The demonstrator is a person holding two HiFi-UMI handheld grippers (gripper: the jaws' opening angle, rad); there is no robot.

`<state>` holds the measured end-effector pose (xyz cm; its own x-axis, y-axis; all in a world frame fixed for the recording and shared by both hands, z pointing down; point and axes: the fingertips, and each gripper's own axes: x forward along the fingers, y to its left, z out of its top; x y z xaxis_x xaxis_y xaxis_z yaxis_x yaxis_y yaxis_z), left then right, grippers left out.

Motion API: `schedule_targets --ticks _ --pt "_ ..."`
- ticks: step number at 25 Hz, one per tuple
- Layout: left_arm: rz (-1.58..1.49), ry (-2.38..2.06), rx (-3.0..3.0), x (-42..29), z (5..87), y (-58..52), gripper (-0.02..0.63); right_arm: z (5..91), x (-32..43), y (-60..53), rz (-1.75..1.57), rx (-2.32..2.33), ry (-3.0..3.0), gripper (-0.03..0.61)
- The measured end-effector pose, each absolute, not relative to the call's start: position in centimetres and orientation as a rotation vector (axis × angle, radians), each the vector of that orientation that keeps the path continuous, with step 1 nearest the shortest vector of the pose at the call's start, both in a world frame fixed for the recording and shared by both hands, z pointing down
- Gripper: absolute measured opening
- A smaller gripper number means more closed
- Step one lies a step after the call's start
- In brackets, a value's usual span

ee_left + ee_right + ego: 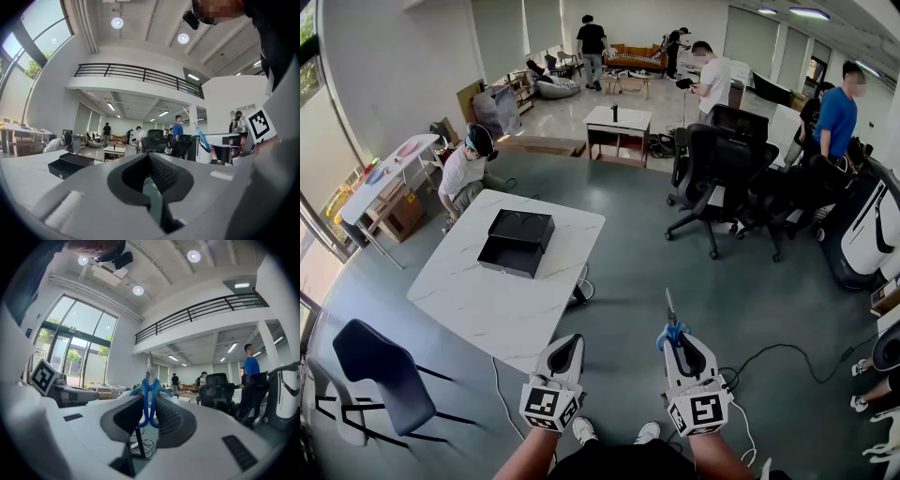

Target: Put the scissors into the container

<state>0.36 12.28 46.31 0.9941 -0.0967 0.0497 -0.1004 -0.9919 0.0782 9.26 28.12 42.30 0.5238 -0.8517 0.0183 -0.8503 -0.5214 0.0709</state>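
Blue-handled scissors (671, 330), black container (508, 268), white marbled table (478, 300)

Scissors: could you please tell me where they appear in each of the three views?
Head view: scissors lower right of centre, pointing up from the right gripper.
Left gripper view: scissors right of centre, slanting.
Right gripper view: scissors at centre, clamped between the jaws.
Shared landmark: person in blue.

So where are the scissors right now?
Lower right of the head view: the scissors are clamped in the right claw, over the floor, right of the table holding the black container.
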Motion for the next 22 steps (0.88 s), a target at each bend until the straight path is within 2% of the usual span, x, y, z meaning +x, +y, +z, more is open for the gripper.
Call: schedule_targets --ticks 22 --pt "0.063 -0.057 3.072 -3.4 47.5 7.2 0.009 40.8 4.5 21.6 -0.097 2.780 -1.532 0.089"
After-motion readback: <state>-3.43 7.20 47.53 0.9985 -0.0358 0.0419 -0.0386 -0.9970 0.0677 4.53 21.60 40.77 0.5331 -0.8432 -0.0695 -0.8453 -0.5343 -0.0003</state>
